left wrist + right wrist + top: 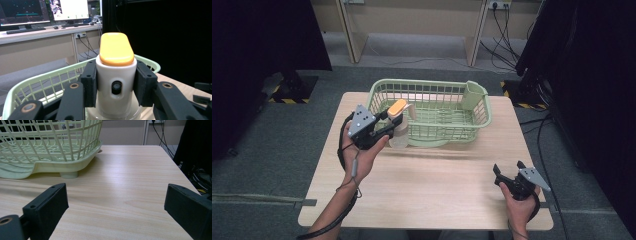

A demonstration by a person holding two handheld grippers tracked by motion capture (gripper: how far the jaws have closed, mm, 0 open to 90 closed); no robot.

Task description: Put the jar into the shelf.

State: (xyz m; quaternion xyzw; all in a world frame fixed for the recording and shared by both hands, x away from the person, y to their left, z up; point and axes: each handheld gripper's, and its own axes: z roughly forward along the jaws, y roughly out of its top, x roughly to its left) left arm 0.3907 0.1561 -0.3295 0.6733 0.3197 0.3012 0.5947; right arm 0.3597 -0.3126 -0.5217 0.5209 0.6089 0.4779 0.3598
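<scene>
A white bottle [400, 131] with an orange cap [397, 107] hangs above the table at the near left corner of the green basket [432, 90]. My left gripper [392, 125] is shut on the bottle's white neck, one pad on each side. In the left gripper view the bottle [116, 82] stands upright between the black pads [90, 82], its orange cap [116, 49] on top, and the basket rim [50, 73] lies behind. My right gripper [508, 169] rests open at the table's near right, with nothing between its pads [47, 207].
The light wooden table [437, 180] has bare surface in front of the basket. The basket has a small cup compartment [473, 95] at its far right corner. Dark curtains stand on both sides, and cables run across the floor at the right.
</scene>
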